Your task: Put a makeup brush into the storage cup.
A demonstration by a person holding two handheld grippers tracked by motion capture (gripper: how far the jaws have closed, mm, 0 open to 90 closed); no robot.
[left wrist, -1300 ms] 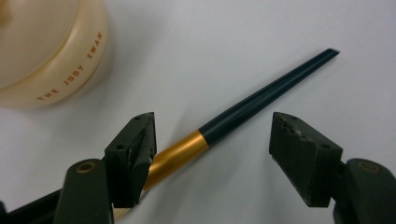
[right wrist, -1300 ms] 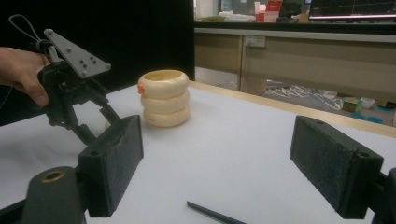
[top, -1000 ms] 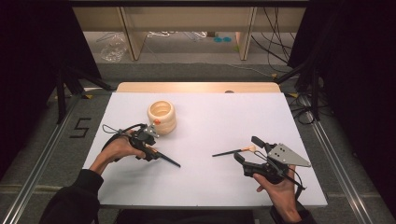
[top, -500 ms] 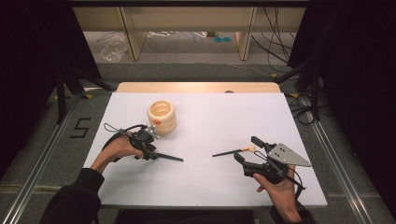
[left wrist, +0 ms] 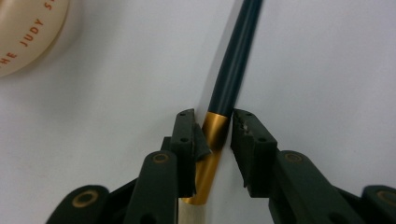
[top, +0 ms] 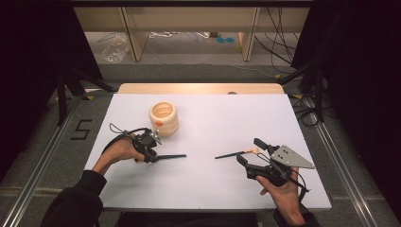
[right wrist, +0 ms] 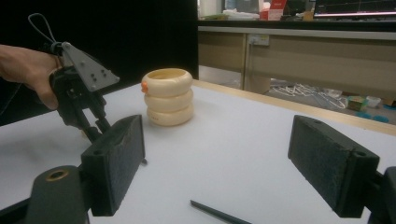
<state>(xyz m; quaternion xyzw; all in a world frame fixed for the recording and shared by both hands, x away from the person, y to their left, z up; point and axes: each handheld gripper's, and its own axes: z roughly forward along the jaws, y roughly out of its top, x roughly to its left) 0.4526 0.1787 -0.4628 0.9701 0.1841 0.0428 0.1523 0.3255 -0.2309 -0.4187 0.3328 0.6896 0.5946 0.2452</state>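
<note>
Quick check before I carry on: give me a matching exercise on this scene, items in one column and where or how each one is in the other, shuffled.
Items:
1. left gripper
2. right gripper
3. cream ringed holder
4. second brush

States:
A. lying flat on the white table, in front of the right gripper
B. jaws wide apart, nothing between them
C. standing upright beyond the left gripper
D. jaws just been closing around the gold ferrule of a dark-handled brush

Pairs: 1-D, 2-B, 3-C, 4-A
</note>
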